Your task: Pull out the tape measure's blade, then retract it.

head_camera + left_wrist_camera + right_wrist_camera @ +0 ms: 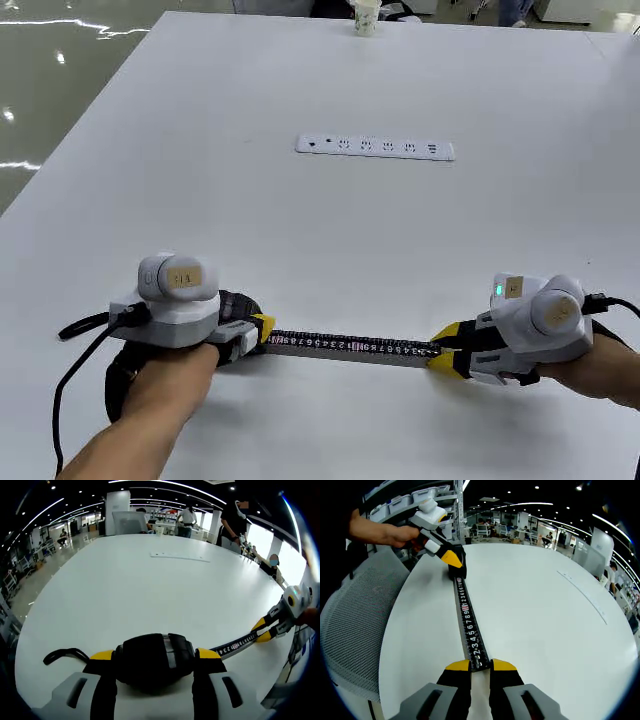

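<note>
The left claw (262, 329) clamps the black tape measure (155, 659) by the surface's (350, 230) near edge. The right claw (480, 665) pinches the blade (469, 625) end, with wide room beyond.

left claw (258, 330) clamped on the tape measure (155, 660) — right claw (445, 348) pinching its blade (350, 346), claws facing.
</note>
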`<state>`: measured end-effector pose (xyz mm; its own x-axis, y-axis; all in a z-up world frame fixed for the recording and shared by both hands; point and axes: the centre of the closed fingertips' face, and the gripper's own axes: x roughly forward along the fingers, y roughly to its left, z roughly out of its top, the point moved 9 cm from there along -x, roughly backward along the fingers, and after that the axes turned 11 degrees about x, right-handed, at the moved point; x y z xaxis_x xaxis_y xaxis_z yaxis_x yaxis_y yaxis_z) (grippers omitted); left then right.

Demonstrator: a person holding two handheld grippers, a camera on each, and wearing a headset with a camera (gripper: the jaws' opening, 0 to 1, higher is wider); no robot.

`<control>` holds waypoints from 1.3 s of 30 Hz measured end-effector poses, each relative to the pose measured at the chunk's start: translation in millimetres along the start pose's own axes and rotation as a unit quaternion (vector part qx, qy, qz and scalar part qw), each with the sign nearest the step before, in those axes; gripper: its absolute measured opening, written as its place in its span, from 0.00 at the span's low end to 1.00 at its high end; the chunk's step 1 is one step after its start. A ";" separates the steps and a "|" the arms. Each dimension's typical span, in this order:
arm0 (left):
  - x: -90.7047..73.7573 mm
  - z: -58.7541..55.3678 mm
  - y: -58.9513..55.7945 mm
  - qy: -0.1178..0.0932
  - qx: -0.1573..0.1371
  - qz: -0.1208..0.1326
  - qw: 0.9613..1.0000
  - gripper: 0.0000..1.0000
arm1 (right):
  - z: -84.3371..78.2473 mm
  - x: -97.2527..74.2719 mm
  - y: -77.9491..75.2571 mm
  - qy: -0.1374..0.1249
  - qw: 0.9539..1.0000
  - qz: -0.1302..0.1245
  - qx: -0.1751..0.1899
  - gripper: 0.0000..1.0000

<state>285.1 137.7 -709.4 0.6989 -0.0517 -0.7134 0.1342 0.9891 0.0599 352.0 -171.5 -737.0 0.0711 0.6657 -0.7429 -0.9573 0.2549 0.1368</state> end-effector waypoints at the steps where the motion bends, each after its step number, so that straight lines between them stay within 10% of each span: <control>1: 0.0 0.1 0.1 0.000 0.000 0.000 1.000 0.55 | 0.7 0.4 0.2 0.000 1.000 0.000 -0.001 0.09; 39: -0.6 0.0 0.6 0.000 -0.009 -0.005 1.000 0.56 | 23.6 24.7 11.9 -0.009 1.000 0.009 -0.012 0.10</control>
<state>284.8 138.4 -708.9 0.6972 -0.0613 -0.7142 0.1280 0.9910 0.0398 349.0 -135.5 -738.2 0.0579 0.6831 -0.7280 -0.9647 0.2260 0.1353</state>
